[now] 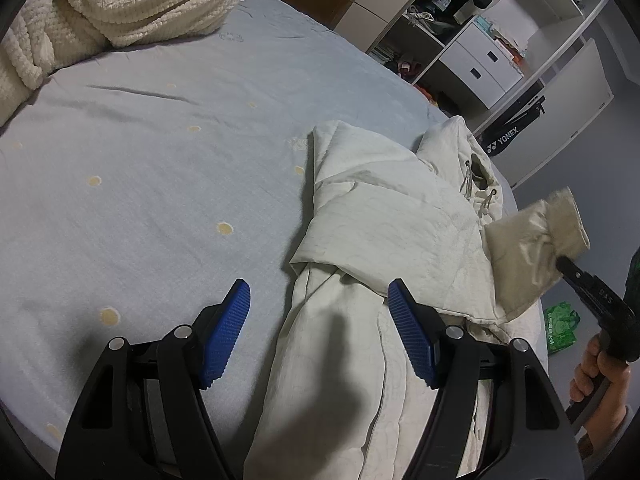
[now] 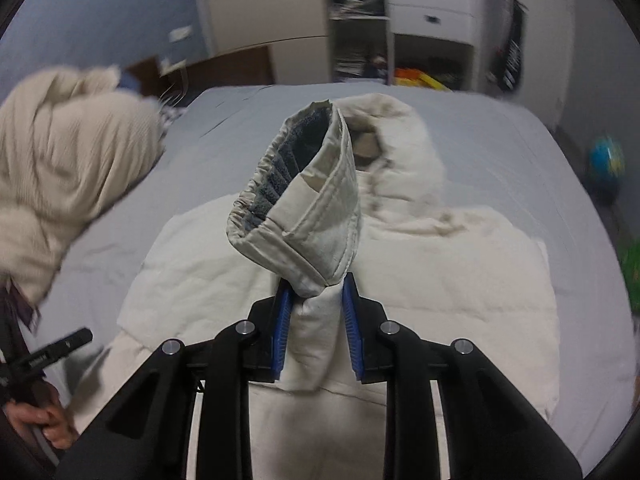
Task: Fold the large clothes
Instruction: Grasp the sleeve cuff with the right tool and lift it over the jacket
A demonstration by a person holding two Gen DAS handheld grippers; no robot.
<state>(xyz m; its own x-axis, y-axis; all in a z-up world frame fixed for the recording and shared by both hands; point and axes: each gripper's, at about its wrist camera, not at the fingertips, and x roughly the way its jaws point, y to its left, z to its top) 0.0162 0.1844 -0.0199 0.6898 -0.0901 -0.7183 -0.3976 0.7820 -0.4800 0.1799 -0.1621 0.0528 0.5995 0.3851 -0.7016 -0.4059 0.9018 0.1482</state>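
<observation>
A cream hooded padded jacket (image 1: pixel 384 208) lies on the pale blue bed (image 1: pixel 160 160), its hood (image 1: pixel 476 160) toward the far edge. In the left wrist view my left gripper (image 1: pixel 318 312) stands open just above the jacket's lower part, with nothing pinched between its blue pads. My right gripper (image 2: pixel 316 308) is shut on a sleeve (image 2: pixel 312 216) just below the cuff, which stands up above the jacket body (image 2: pixel 440 280); the cuff's dark lining shows. The left wrist view shows that sleeve (image 1: pixel 532 248) lifted at the right, held by the right gripper (image 1: pixel 562 262).
A cream knitted blanket (image 1: pixel 120 8) is heaped at the head of the bed. White shelves and drawers (image 1: pixel 480 60) stand beyond the bed, with a black racket bag (image 1: pixel 508 136) leaning there. A green bag (image 1: pixel 560 324) lies on the floor. A hand (image 1: pixel 596 372) grips the right tool.
</observation>
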